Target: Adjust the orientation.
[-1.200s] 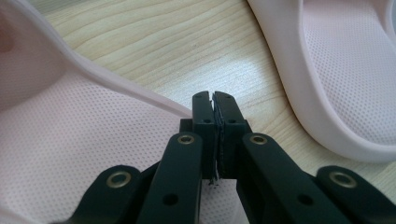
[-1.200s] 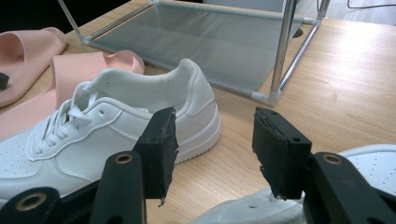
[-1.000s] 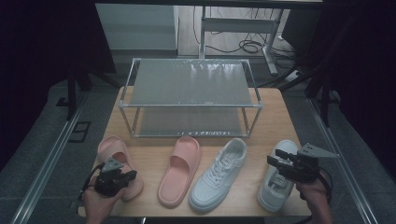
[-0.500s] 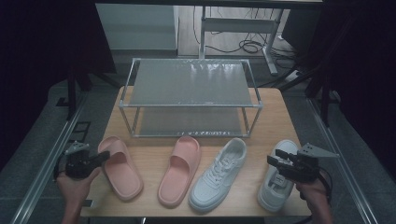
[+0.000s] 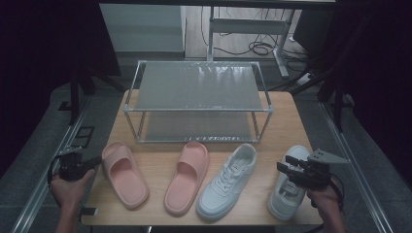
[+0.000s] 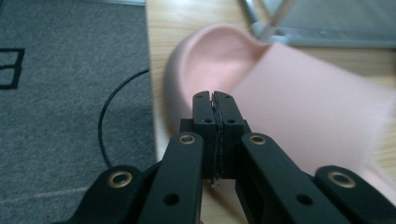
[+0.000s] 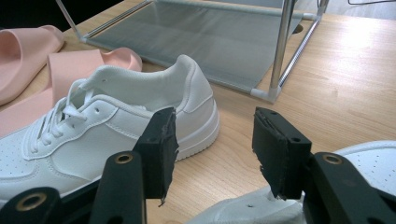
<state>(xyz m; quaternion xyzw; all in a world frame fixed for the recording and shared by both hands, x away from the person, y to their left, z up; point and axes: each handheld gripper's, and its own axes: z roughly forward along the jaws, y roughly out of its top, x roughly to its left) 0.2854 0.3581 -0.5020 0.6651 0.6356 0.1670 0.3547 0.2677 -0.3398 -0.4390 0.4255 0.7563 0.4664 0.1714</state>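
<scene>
On the wooden table (image 5: 291, 121), the left gripper (image 5: 92, 162), jaws together, has returned beside the pink slipper (image 5: 124, 174); right gripper (image 5: 287, 167) stays apart.

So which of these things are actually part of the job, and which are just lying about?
Part of the job:
left pink slipper
right white sneaker
left gripper, fingers shut
right gripper, fingers open

Lying about for now:
middle pink slipper
middle white sneaker
shoe rack

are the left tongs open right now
No, the left tongs are shut, their jaws pressed together in front of the pink slipper.
</scene>
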